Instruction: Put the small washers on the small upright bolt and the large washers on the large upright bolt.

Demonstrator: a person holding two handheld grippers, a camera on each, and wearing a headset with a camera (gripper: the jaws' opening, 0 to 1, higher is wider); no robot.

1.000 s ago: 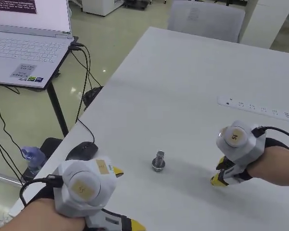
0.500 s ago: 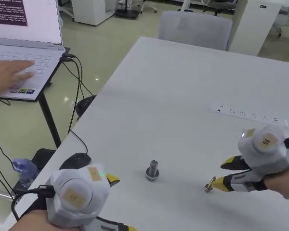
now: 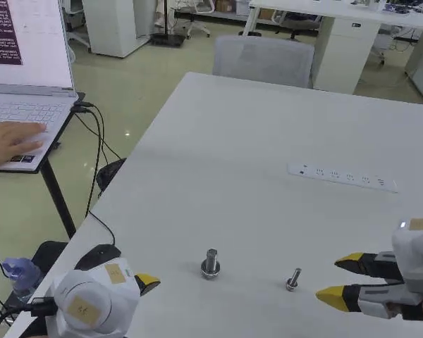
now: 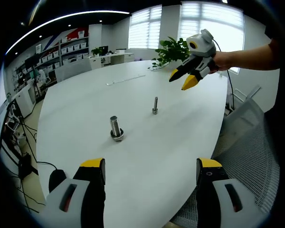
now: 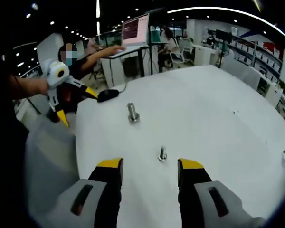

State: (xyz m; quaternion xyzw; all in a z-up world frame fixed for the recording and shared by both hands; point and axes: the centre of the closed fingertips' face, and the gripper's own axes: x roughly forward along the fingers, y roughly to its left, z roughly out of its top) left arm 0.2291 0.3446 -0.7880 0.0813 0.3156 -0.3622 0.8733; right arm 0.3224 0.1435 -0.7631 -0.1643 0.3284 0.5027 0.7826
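Two bolts stand upright on the white table [image 3: 268, 127]. The large bolt [image 3: 211, 264] is at the left and the small bolt [image 3: 293, 279] at the right, a hand's width apart. My right gripper [image 3: 340, 279] hovers open just right of the small bolt, with nothing between its fingers. In the right gripper view the small bolt [image 5: 162, 153] stands just ahead of my open right gripper [image 5: 151, 164], and the large bolt [image 5: 132, 112] is farther off. My left gripper [image 4: 151, 164] is open and empty, short of the large bolt [image 4: 116, 128] and the small bolt [image 4: 155, 105]. In the head view it [image 3: 144, 285] sits at the table's near left corner.
A white power strip [image 3: 342, 176] lies across the table's far right. Left of the table stands a laptop [image 3: 25, 105] with a person's hand [image 3: 10, 141] on its keys. A black mouse [image 3: 99, 257] and cables lie at the table's left edge. A grey chair [image 3: 264, 60] stands behind.
The right gripper has let go of the small bolt, which now stands upright alone, and has drawn back to the right with its jaws open. A hand has come onto the laptop.
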